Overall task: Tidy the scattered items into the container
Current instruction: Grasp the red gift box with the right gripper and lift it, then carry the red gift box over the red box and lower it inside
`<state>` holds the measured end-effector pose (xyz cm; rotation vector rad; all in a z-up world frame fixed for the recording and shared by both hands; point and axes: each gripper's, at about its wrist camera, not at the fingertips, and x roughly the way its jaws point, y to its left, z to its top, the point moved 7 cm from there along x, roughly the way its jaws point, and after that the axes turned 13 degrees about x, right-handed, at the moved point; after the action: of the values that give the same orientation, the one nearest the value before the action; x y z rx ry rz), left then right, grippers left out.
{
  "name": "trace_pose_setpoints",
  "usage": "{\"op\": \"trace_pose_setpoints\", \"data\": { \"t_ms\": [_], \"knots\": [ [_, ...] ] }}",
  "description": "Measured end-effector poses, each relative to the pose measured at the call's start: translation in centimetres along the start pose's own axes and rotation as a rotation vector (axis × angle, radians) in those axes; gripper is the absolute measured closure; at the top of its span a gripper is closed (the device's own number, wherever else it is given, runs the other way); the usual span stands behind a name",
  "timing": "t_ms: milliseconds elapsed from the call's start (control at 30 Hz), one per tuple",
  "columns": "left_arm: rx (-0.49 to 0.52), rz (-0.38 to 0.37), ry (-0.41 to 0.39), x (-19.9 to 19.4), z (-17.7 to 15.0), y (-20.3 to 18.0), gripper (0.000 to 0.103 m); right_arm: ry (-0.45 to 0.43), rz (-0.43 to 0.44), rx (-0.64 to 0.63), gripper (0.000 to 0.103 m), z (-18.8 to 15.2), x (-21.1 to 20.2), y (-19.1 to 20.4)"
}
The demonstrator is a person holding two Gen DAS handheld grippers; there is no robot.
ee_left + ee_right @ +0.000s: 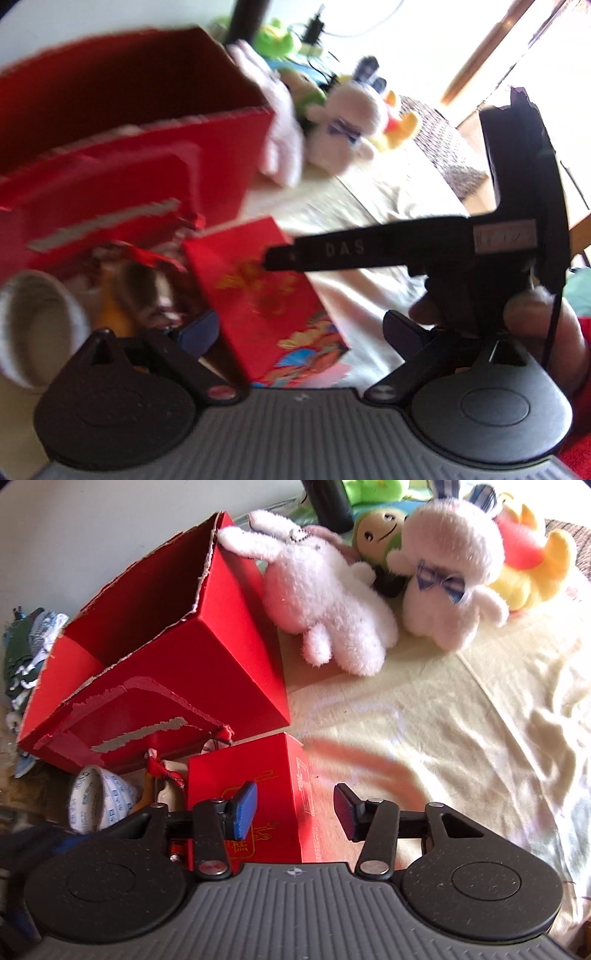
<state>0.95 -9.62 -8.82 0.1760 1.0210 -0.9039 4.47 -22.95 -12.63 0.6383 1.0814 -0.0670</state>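
The small red printed cardboard box [273,794], probably light and stiff-walled, lies on the cloth-covered surface [443,720] before the big open red carton [166,657], between the right gripper's [293,812] half-open, empty jaws, best pinched across its flat sides.

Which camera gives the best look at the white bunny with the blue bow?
The right wrist view. There the bow bunny sits sharp and whole, bow and body clear, beside another white bunny. In the left wrist view the bow bunny is smaller and smeared by motion blur.
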Motion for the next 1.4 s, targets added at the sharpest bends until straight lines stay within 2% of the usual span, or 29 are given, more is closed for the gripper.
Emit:
{"op": "trace_pose_setpoints", "data": {
  "t_ms": [67,200,267,400,567,667,767,933,1067,1233,1400],
  "knots": [
    [-0.013,0.001,0.038,1.4,-0.1,0.1,0.007,0.03,0.028,-0.014,0.053,0.1,0.2,-0.2],
    [-0.004,0.034,0.061,2.6,0.0,0.2,0.004,0.096,0.086,-0.041,0.053,-0.2,0.7,-0.3],
    [-0.002,0.032,0.065,3.0,0.3,0.2,0.002,0.128,0.106,-0.067,0.048,-0.6,1.0,0.0],
    [0.025,0.029,0.073,2.9,0.5,-0.3,0.002,0.098,0.086,-0.137,0.046,-0.6,0.9,0.3],
    [0.084,-0.005,0.079,5.1,1.5,-1.7,0.002,0.096,0.083,-0.09,0.046,0.6,0.8,-1.9],
    [0.071,-0.01,0.149,7.6,1.0,-1.5,0.001,0.101,0.087,-0.043,0.046,1.1,0.6,-3.5],
    [0.033,-0.035,0.142,8.1,1.0,-1.3,0.001,0.115,0.104,-0.005,0.038,1.0,0.6,-4.1],
    [0.038,-0.031,0.123,8.0,1.4,-1.6,0.004,0.106,0.12,-0.014,0.037,0.9,0.3,-3.8],
    [0.13,-0.013,0.094,7.6,2.9,-3.3,0.005,0.063,0.104,-0.022,0.04,1.4,-1.0,-4.3],
    [0.228,-0.015,-0.005,4.6,7.2,-5.2,0.005,-0.065,0.101,0.014,0.04,3.4,-5.1,-4.5],
    [0.307,0.032,-0.087,-0.3,12.3,-4.5,0.005,-0.214,0.118,-0.055,0.04,7.0,-10.0,-0.6]
  ]
}}
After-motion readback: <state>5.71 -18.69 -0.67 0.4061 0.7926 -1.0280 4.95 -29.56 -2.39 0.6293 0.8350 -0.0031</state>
